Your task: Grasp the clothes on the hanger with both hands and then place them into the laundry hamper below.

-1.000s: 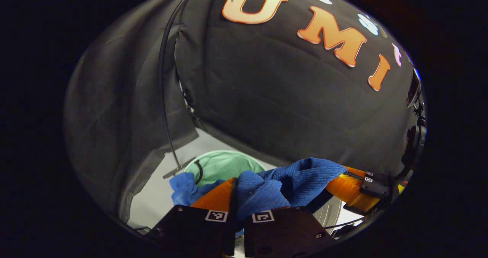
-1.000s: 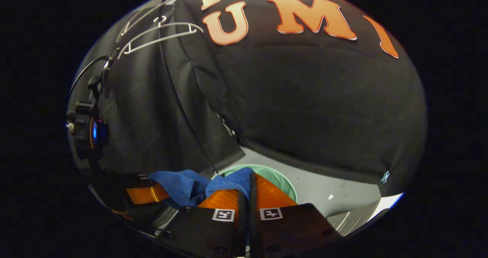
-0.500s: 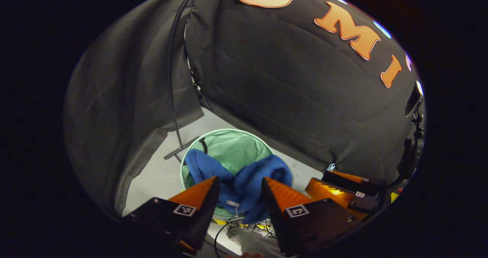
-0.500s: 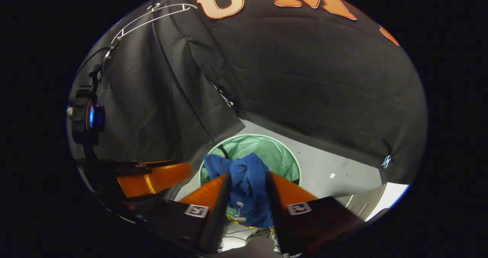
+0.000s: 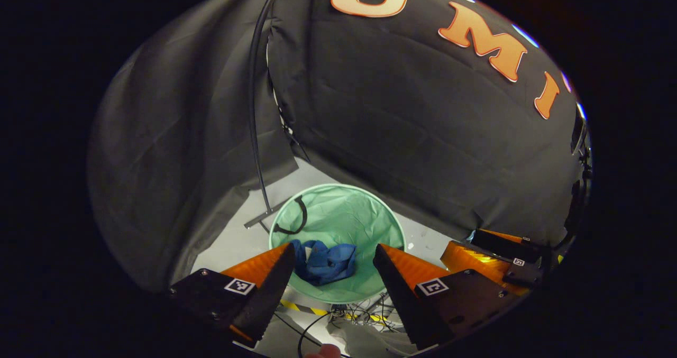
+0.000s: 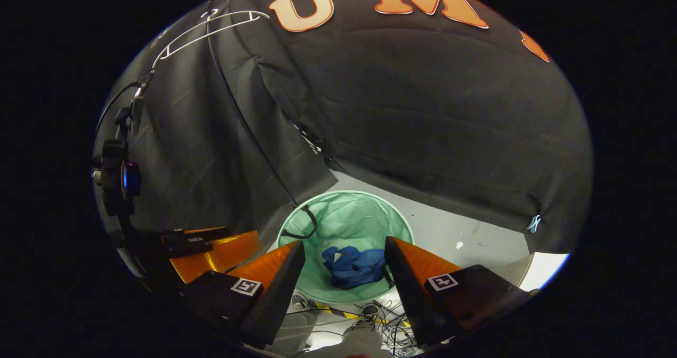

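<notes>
1. Left tool [image 5: 333, 252] – fingers spread wide, nothing between them, held above the laundry hamper [image 5: 370, 210]. In the right gripper view it shows at lower left [image 6: 211, 249].
2. Right tool [image 6: 345, 247] – fingers spread wide too, nothing held, also above the hamper. In the left gripper view it sits off to the lower right [image 5: 492, 252].
3. One piece of clothes [image 5: 323, 262] – blue, crumpled, lying at the bottom of the hamper, near the wall closest to the tools; in the right gripper view it lies between the finger tips in the picture [image 6: 354, 265], well below them.
4. One hamper, round, pale green, mouth fully open, rim clear all round; a black handle loop [image 5: 296, 220] hangs inside at its left edge.
5. Hamper stands on the pale floor [image 6: 465, 236], with open floor on its far and right sides; the black cloth wall [image 5: 412, 136] hangs close behind.
6. One white hanger [image 6: 206, 30], bare, up high at upper left in the right gripper view.
7. One thin black pole [image 5: 254, 109] runs down to the floor just left of the hamper.
8. Loose cables [image 6: 381, 313] and yellow-black tape on the floor at the hamper's near edge.
</notes>
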Demonstrator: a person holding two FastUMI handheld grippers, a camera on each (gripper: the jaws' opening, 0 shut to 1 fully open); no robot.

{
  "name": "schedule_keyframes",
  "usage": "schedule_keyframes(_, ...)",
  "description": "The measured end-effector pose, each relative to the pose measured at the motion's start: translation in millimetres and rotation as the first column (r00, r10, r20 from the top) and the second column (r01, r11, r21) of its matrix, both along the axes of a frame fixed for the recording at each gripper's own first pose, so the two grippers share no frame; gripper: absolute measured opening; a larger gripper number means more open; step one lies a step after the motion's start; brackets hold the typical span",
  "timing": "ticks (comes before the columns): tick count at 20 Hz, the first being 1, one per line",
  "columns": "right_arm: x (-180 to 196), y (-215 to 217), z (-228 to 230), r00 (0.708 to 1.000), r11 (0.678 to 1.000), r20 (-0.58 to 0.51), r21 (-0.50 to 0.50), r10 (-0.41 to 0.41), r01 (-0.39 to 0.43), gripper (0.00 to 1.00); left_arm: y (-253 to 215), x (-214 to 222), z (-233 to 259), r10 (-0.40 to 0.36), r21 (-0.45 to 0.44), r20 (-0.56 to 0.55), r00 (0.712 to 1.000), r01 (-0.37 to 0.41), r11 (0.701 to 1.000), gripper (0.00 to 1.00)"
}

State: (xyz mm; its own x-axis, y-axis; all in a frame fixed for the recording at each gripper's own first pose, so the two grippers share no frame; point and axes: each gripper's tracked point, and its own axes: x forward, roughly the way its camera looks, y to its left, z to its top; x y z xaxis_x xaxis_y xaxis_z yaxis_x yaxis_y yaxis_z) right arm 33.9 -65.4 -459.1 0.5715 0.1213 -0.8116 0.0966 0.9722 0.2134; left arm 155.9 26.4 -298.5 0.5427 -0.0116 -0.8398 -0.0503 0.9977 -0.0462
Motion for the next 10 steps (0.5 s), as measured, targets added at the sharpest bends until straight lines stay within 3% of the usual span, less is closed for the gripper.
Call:
schedule_keyframes(3,0,0,27,0.996,0.999,0.065,0.007,0.053,-0.054,0.98,0,-8,35,0.072,0.004,0.103,0.992,-0.073,0.997,0.96)
schedule_keyframes(6,3,0,63,0.982,0.995,0.16,-0.021,0.105,-0.103,0.98,0,-12,73,0.146,0.011,0.235,0.961,-0.153,0.988,0.96)
schedule_keyframes(10,5,4,119,0.956,0.998,0.289,-0.008,0.056,-0.056,0.98,0,-22,129,0.153,-0.006,0.364,0.919,-0.162,0.987,0.96)
